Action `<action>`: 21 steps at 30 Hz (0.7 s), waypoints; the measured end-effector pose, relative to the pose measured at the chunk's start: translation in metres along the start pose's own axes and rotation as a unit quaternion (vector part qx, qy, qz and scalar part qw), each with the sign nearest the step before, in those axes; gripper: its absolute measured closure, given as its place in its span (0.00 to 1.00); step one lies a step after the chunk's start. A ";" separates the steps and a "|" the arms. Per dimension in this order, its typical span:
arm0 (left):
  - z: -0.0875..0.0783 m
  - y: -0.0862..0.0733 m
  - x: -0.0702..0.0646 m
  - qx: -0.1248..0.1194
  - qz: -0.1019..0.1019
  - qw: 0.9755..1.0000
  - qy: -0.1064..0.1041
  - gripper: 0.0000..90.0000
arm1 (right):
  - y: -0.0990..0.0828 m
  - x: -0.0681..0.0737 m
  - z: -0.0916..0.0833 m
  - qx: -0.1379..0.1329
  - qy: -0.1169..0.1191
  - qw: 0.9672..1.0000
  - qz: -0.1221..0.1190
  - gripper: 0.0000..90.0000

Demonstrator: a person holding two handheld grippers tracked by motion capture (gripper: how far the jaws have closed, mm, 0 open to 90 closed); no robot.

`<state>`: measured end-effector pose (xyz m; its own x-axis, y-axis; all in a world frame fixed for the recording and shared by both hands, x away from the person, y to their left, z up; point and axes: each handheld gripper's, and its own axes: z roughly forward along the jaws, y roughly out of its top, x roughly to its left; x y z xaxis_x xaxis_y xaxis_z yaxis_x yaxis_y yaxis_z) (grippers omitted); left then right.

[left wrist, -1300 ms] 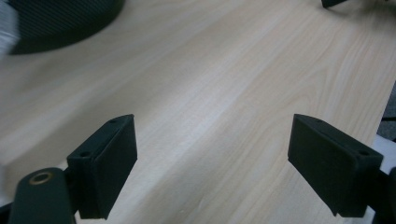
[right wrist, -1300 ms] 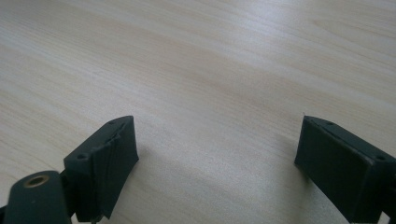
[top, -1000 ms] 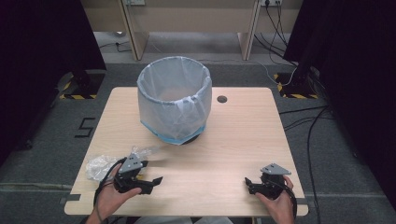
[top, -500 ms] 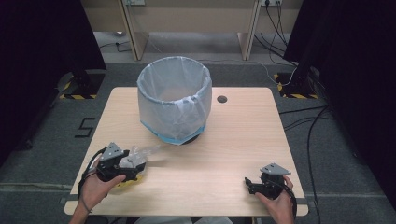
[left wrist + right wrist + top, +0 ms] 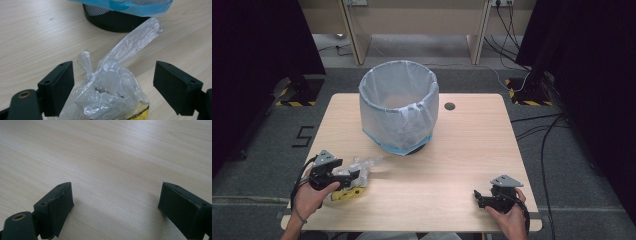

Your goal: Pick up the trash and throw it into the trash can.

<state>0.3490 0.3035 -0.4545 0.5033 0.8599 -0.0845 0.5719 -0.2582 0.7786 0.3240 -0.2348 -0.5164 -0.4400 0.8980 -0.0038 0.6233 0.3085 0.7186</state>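
My left gripper (image 5: pixel 354 176) stands wide open with its jaws on either side of a crumpled clear plastic bag (image 5: pixel 110 92); the near part of the bag lies between them, and I cannot tell whether either jaw touches it. The bag is thin and wrinkled, knotted on top, with a long twisted tail reaching ahead toward the lined bin (image 5: pixel 398 105), and something yellow shows through below. Well off to the right, my right gripper (image 5: pixel 477 196) rests equally wide open over bare table (image 5: pixel 105 157), holding nothing.
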 end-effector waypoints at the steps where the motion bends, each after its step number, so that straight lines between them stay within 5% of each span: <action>1: 0.002 0.000 0.001 0.003 0.001 1.000 0.000 0.19 | 0.000 0.000 0.000 0.000 0.000 1.000 0.000 0.14; 15: 0.029 -0.010 0.010 0.043 -0.009 0.999 -0.004 0.26 | 0.000 0.000 0.000 0.000 0.000 1.000 -0.001 0.14; 21: 0.033 -0.015 0.014 0.049 -0.007 0.999 -0.011 0.43 | 0.000 0.000 0.000 0.001 0.000 1.000 -0.004 0.14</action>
<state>0.3693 0.3047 -0.4878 0.5082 0.8542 -0.1097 0.6391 -0.2887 0.7129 0.3245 -0.2350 -0.5163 -0.4450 0.8955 -0.0082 0.6211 0.3152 0.7175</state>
